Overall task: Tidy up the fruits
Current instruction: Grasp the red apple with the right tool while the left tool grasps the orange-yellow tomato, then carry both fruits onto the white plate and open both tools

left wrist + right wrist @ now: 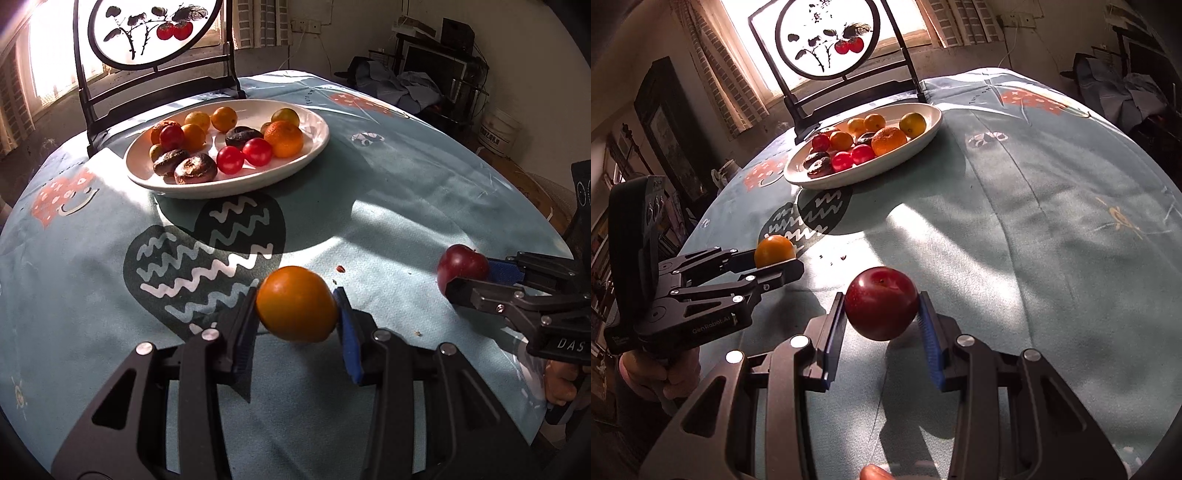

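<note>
— On the left wrist view, what sits between the fingers?

— An orange fruit [296,309]. The left gripper [297,314] pinches it from both sides, its dark pad on one flank and its blue pad on the other, and the fruit hangs clear of the blue patterned tablecloth [406,206].

— And farther back?

— A white plate [317,146] rests on the cloth ahead, well apart from the gripper. It holds small orange fruits, red round fruits and three dark ring-shaped pieces. Behind it stands a black framed screen [155,37] painted with red fruit on a branch. At the right edge, the right gripper [467,275] is clamped on a dark red fruit [461,264], and part of a hand [561,384] shows below its handle.

— From the right wrist view, then?

— That red fruit [881,302] fills the middle, squeezed between the right gripper's [882,314] two pads and lifted off the cloth [1034,240]. To the left, the left gripper [777,258] nips the orange fruit [774,250]; the person's hand [657,373] grips its handle.

— The plate again?

— Yes, the plate [934,118] lies at the far side of the table, in front of the screen [827,37], with a few dark crumbs [844,257] on the cloth between the two grippers.
</note>
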Action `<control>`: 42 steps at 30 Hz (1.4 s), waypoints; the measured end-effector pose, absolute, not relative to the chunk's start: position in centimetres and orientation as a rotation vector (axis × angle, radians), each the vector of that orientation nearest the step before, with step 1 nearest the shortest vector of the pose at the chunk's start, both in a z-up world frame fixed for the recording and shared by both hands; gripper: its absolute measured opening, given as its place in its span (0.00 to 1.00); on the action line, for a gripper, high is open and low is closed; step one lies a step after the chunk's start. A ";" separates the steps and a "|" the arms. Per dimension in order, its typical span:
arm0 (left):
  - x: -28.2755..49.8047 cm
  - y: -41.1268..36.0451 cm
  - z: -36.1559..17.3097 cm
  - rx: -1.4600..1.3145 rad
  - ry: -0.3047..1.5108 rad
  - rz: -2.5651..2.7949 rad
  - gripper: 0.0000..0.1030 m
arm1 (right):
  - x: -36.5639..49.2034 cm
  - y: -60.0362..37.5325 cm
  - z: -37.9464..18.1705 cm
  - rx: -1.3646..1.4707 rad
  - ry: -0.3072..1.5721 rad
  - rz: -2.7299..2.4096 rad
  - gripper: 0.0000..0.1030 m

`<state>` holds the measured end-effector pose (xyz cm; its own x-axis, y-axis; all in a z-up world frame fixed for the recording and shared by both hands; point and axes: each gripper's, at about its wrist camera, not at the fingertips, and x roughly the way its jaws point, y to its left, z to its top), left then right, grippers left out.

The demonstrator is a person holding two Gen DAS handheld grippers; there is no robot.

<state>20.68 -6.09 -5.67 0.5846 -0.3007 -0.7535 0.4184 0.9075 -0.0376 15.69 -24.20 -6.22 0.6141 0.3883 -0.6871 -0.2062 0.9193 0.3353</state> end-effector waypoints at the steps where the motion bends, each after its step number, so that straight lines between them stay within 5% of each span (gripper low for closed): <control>1: 20.5 -5.9 -5.5 0.141 0.840 -0.410 0.40 | 15.7 -23.9 -6.1 0.233 0.844 0.355 0.38; 20: 23.6 -3.5 -0.5 0.023 0.774 -0.291 0.40 | 21.4 -19.9 -1.0 0.167 0.739 0.455 0.38; 42: 43.6 -2.0 0.0 -0.034 0.820 -0.109 0.40 | 38.0 -19.7 0.4 0.126 0.681 0.413 0.38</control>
